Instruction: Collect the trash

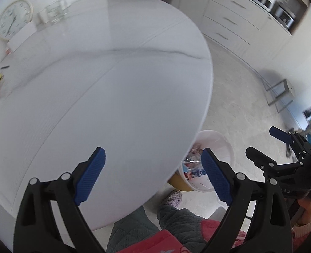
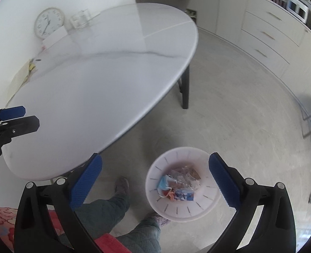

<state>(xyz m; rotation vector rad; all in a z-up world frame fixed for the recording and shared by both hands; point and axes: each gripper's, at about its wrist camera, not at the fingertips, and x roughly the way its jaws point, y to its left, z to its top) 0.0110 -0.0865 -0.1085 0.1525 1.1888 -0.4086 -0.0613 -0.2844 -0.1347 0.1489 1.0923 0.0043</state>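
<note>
Trash (image 2: 177, 186): already in your white bin (image 2: 199, 213) on the floor beside the table edge (image 2: 147, 116). Left gripper (image 1: 153, 177), right gripper (image 2: 155, 181): both spread, empty. Collection looks nearly finished.

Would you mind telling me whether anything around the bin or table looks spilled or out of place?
Nothing stands out. The trash sits inside the white bin, which stands upright on the floor beside the table; no litter shows on the floor around it.
</note>
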